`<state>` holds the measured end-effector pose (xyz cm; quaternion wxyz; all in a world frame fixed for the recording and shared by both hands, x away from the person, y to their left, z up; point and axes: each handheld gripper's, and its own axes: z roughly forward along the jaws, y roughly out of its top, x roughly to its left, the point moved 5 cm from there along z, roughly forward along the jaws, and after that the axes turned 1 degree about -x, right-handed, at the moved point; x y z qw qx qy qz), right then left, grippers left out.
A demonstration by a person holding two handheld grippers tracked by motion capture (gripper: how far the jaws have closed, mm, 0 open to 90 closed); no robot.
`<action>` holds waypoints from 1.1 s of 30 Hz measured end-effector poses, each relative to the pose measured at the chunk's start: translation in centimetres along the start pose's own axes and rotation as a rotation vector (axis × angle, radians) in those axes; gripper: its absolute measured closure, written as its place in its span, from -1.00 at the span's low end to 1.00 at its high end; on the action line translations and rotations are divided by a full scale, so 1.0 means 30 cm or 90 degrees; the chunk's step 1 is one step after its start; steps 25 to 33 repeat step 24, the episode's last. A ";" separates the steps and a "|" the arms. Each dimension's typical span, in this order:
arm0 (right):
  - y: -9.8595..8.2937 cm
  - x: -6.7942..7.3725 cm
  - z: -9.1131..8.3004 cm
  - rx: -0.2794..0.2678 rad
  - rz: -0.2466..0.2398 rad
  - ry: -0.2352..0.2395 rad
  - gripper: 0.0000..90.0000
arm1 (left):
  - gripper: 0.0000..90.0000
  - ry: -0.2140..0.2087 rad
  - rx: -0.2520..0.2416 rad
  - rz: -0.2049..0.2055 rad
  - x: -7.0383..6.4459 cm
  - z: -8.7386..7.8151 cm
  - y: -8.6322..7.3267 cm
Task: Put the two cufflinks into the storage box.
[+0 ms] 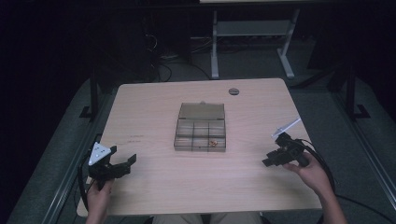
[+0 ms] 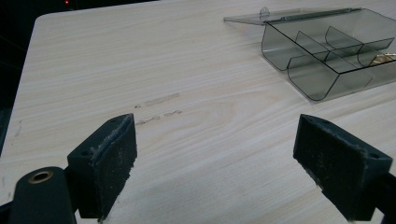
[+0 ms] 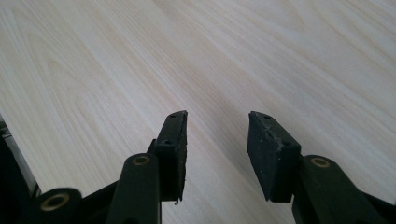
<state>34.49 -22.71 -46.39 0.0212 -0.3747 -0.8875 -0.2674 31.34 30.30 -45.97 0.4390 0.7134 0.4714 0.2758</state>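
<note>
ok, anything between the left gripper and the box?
Nothing: bare tabletop between the left gripper and the open box. The high view and the left gripper view show it.

No legible text, label, brand, number or sign in any view. Checked surfaces: the clear compartment box (image 1: 201,133) at frame centre carries no print that can be made out; the worktop (image 1: 154,186) shows wood grain and, in the left gripper view, a few faint scuff marks (image 2: 156,100) left of centre, not lettering. The small dark round disc (image 1: 234,91) at the upper middle of the high view is too small to tell any marking. The grey three-cornered plate (image 1: 99,152) at lower left bears pale dots, no characters.
</note>
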 end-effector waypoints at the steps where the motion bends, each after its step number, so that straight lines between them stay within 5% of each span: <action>1: -0.005 0.001 -0.002 -0.003 0.002 0.000 0.27 | -0.71 0.000 -0.001 0.000 0.000 0.000 0.000; 13: -0.077 0.026 0.007 -0.014 0.002 0.001 0.25 | -0.71 -0.004 0.001 -0.003 -0.001 0.002 -0.002; 24: -0.122 0.073 0.019 -0.057 -0.004 -0.035 -0.23 | -0.71 -0.009 0.001 -0.003 -0.002 -0.001 -0.002; 33: -0.122 0.073 0.019 -0.057 -0.004 -0.035 -0.23 | -0.71 -0.009 0.001 -0.003 -0.002 -0.001 -0.002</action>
